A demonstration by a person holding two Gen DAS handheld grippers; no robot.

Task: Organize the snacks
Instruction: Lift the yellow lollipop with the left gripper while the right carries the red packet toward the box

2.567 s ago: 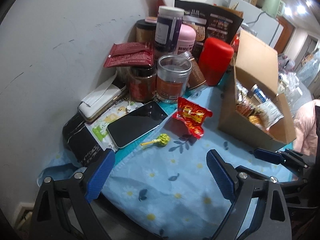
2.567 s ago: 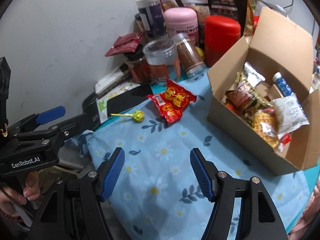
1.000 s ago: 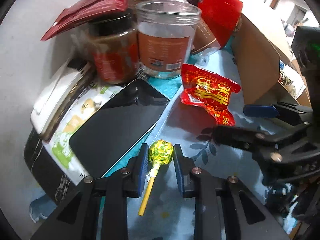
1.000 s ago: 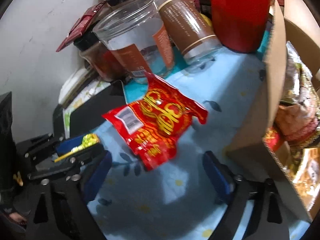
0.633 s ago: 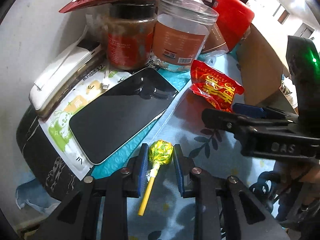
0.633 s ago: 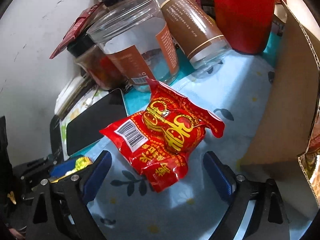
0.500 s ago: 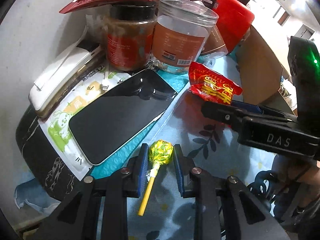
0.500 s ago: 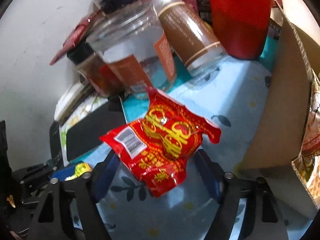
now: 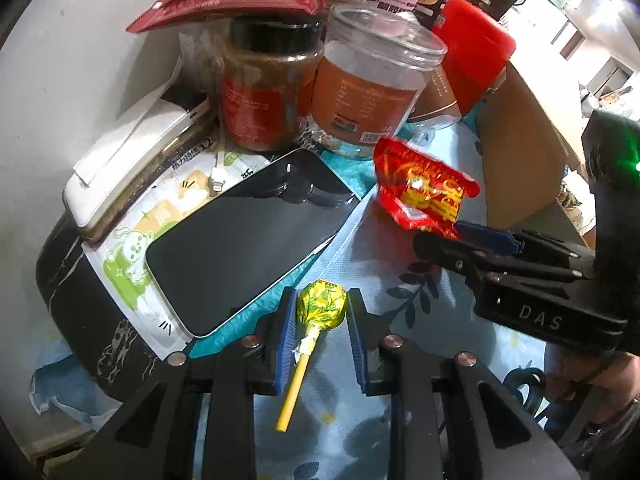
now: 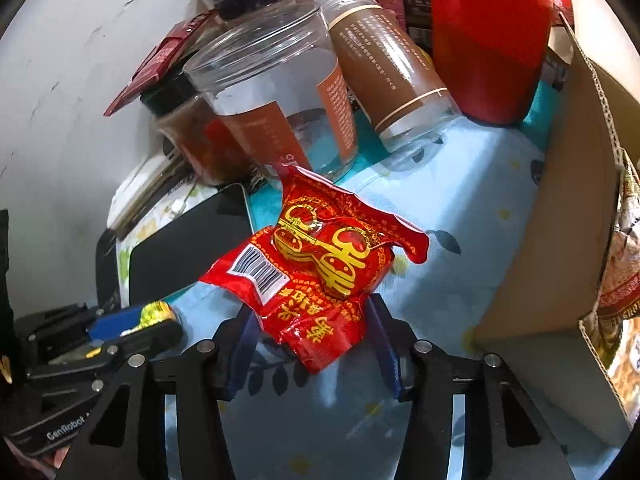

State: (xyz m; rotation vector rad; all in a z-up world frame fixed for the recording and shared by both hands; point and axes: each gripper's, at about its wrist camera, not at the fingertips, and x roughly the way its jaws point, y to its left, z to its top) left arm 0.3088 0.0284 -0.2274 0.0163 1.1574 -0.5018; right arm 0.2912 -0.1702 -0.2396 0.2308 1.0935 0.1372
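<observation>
Step in hand, as I read it: both grippers are at the pick stage, one snack each, box is the likely drop point.

Left to right:

- Left gripper: nearly closed, blue pads on either side of the lollipop head, touching or all but. Yellow stick points back between the fingers toward the camera. Can't tell if the candy is lifted off the cloth or resting on it. Phone sits just left of the fingers, close enough to snag.
- Right gripper: about half open, pads pressing the lower part of the red packet from both sides. The packet looks crumpled and its upper part stands up off the cloth, so I'd say the grip has it, though only by the bottom end.
- Box: open, at far right, side wall near the packet; other snacks show over the cut edge.

Next move, my guess: lift both clear, then swing right over the box wall and release inside. Right one goes first, it's nearer. Left needs to rise before travelling, otherwise the stick drags on the cloth.

Risks: packet is slick foil held low, could slip or fold. Jars stand right behind the packet, so pull back, don't push forward.
</observation>
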